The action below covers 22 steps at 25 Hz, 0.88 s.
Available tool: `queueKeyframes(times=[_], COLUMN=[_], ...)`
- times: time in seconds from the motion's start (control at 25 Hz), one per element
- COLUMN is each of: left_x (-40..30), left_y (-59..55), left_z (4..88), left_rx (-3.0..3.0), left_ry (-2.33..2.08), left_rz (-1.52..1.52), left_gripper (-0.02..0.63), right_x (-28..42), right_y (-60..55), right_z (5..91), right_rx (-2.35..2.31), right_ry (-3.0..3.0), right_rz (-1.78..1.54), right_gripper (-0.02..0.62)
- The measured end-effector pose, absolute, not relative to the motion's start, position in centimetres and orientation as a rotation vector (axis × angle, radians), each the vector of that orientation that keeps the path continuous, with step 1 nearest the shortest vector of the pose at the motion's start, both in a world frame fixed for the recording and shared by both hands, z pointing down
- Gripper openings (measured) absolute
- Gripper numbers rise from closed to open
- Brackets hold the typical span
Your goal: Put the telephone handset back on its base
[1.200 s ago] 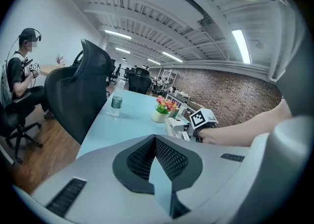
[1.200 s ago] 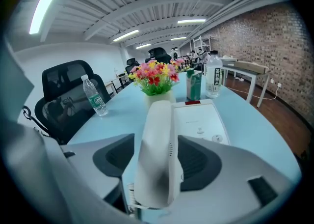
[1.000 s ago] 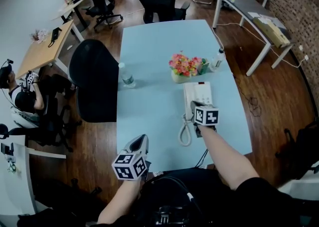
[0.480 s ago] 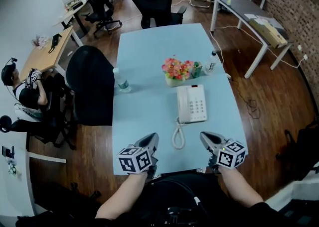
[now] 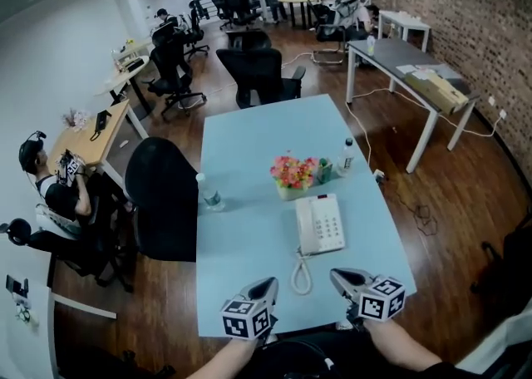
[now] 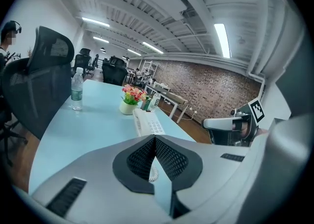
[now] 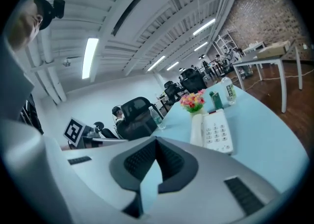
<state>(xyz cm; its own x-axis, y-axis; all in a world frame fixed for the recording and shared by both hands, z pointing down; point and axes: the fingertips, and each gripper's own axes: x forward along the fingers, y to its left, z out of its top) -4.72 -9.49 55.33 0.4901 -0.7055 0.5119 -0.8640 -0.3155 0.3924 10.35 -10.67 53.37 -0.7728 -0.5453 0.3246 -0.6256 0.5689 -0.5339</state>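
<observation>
The white telephone (image 5: 322,224) lies on the light blue table (image 5: 249,244), with the handset (image 5: 304,226) resting along the left side of its base. Its coiled cord (image 5: 299,274) loops toward the near edge. Both grippers hover at that near edge, well short of the phone. My left gripper (image 5: 266,287) is shut and empty, its pads meeting in the left gripper view (image 6: 155,139). My right gripper (image 5: 338,277) is also shut and holds nothing (image 7: 157,142). The phone (image 7: 217,130) and its handset (image 7: 196,129) lie ahead in the right gripper view, and the phone (image 6: 147,122) shows in the left one.
A pot of flowers (image 5: 293,175) and a small bottle (image 5: 345,155) stand just beyond the phone. A water bottle (image 5: 209,194) is near the table's left edge, beside a black office chair (image 5: 162,194). A seated person (image 5: 58,194) is at the far left.
My right gripper has pulled back from the phone's near end to the table's near edge. The head view has lifted, so both grippers sit lower in the frame.
</observation>
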Motion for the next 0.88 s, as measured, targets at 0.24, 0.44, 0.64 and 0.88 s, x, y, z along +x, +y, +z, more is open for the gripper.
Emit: queueKeyframes(times=[0.24,0.44,0.64,0.88], left_x=[-5.7,-5.9,-5.7,-5.7], left_y=[-8.9,-9.0,-9.2,-8.9], left_z=[55.6,55.3,54.8,55.0], left_rx=[2.093,2.101,2.117,2.12], left_ry=[-1.307,-1.31,-1.307,-1.303], left_rz=[0.307,0.3,0.293,0.3], left_gripper=[-0.005,-0.005,-0.005,-0.005], right_x=[10.0,9.1,9.5,9.8], right_y=[-10.0,-9.5,-9.5,-9.6], right_z=[53.3,53.2,53.3,53.7], right_rx=[0.981,0.974,0.983,0.997], right_ry=[-2.654,-2.66,-2.65,-2.634], right_rz=[0.96,0.955,0.937,0.928], right_gripper=[0.012,0.012,0.012,0.012])
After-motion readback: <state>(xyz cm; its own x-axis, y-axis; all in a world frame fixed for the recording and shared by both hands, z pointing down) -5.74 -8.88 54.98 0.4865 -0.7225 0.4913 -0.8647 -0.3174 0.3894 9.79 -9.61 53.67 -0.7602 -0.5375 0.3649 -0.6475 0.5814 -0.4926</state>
